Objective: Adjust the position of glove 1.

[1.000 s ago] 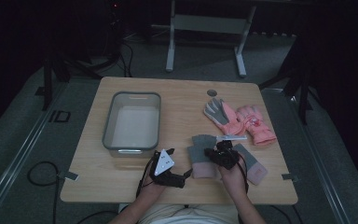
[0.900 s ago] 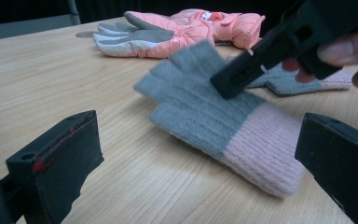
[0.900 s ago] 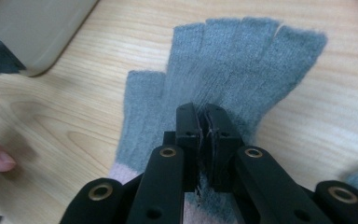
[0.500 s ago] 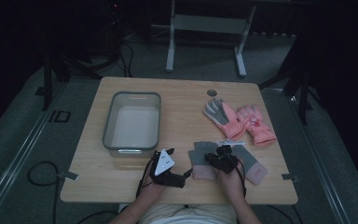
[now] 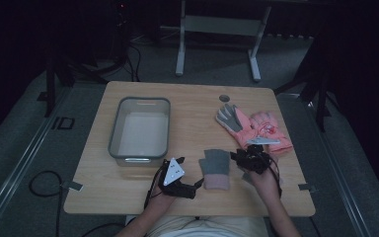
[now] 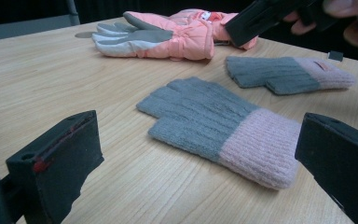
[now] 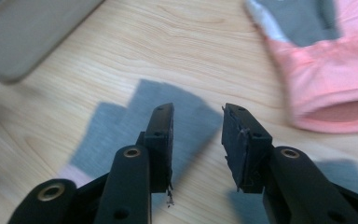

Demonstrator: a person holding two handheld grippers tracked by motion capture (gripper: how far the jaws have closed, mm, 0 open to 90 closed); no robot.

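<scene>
The pale wooden counter [image 5: 187,103] is carrying a grey knitted glove with pink cuff [image 5: 215,168] lying flat near its front edge, apparently just released. The right gripper [image 5: 240,159] is opening empty beside it; the left gripper [image 5: 197,186] is waiting spread wide.

Ribbed knit glove [image 6: 216,125] lies on matt wood-grain table [image 6: 51,79].

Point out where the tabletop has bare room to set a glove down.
Bare wood runs between the clear bin and the pink ski gloves, and along the table's left front edge. It is crowded around the grey knit glove, flanked by both hand-held grippers.
</scene>
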